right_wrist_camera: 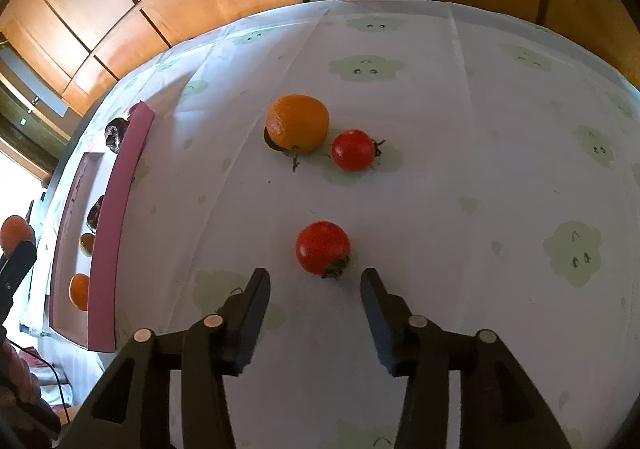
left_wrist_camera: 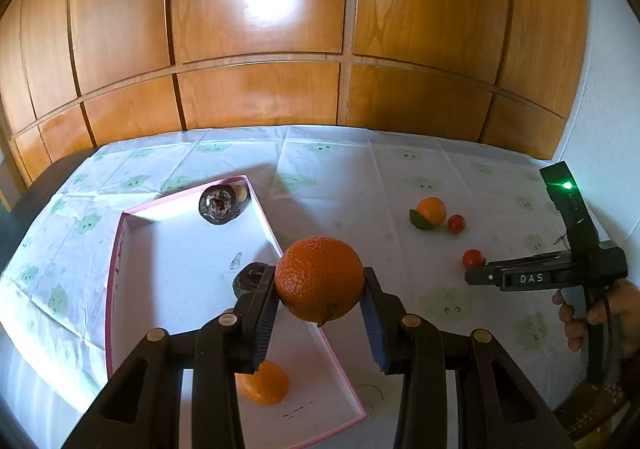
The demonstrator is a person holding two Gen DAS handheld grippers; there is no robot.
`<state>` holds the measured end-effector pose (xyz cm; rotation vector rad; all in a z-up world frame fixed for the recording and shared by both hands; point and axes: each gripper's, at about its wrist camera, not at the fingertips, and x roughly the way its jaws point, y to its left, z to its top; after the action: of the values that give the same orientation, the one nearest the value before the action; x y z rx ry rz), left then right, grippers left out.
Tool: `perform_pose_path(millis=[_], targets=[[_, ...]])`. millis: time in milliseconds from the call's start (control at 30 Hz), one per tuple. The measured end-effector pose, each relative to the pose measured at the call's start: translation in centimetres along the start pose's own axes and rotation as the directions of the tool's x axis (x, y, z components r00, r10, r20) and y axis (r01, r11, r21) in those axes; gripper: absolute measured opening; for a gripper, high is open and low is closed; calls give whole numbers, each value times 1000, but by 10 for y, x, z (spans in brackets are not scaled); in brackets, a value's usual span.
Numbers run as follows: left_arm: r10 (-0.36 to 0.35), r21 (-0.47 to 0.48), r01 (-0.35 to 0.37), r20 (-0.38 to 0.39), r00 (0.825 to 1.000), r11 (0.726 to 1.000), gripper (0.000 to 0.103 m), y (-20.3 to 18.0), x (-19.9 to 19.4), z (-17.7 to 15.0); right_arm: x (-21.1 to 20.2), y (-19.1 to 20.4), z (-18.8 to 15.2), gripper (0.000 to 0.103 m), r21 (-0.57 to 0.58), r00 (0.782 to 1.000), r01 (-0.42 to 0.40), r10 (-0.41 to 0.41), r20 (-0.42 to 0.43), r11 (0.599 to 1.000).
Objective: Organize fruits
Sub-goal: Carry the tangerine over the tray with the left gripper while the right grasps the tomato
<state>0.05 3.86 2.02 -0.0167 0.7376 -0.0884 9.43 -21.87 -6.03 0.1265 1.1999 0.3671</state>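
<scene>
My left gripper [left_wrist_camera: 320, 285] is shut on a big orange [left_wrist_camera: 319, 279] and holds it above the right rim of the pink-edged white box [left_wrist_camera: 192, 261]. The box holds another orange [left_wrist_camera: 264, 383] at the near end and two dark fruits [left_wrist_camera: 218, 204] farther in. My right gripper [right_wrist_camera: 316, 279] is open, low over the cloth, with a red tomato [right_wrist_camera: 323, 248] just ahead of its fingertips. A second tomato [right_wrist_camera: 354, 150] and a small orange with a leaf [right_wrist_camera: 298, 123] lie farther on. The right gripper also shows in the left wrist view [left_wrist_camera: 476, 277].
The table carries a white cloth with pale green cloud faces [right_wrist_camera: 460, 209]. A wooden panelled wall [left_wrist_camera: 260, 49] stands behind the table. The box also shows at the left of the right wrist view [right_wrist_camera: 108, 233].
</scene>
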Motion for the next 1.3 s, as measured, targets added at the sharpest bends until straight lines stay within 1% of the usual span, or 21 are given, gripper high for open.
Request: perform_pose_path(millis=[167,333,433,700,800,967,1133,1167,1200,1233,1267,1300], targets=[[-5,-13,5,-2,1000,1000,40,4,2,-1,-4,-5,-6,48,33,1000,13,-13,-1,999],[-7,-23,7,-4,1000,1000,40,7,3,-2,-13,-11,-10,49,97,1000,-22,20,21,995],[-5,-32,5,-6,1000,999,40,11,4,-3,-15,-10,-9,48,106,999,-24,21,33,994],[5,-69,-6,-9,1000,998,40,26,4,-5,-20,-15,9,48,129,998,-25,18,53,991],[16,-93,-17,-12,1000,995,40,36,3,-6,-18,-14,17,48,113,999,-8,2,49,994],[45,-156,-46,-16,999,987,40,61,0,-7,-6,-5,23,48,46,1000,13,-14,5,999],[72,-228,-78,-33,997,971,40,89,1,-7,13,7,25,48,-19,998,64,-65,-22,998],[77,-239,-84,-39,996,967,40,94,2,-7,16,8,25,46,-36,997,78,-79,-22,996],[79,-247,-87,-44,996,965,40,98,3,-6,17,11,25,36,-58,994,106,-107,-10,993],[80,-256,-90,-48,996,962,40,102,5,-6,18,14,24,30,-78,992,126,-126,-1,989],[79,-266,-90,-53,995,960,40,106,6,-4,18,14,24,28,-84,992,127,-127,0,988],[73,-273,-86,-57,996,958,40,109,8,-3,18,17,22,27,-102,991,133,-133,5,986]])
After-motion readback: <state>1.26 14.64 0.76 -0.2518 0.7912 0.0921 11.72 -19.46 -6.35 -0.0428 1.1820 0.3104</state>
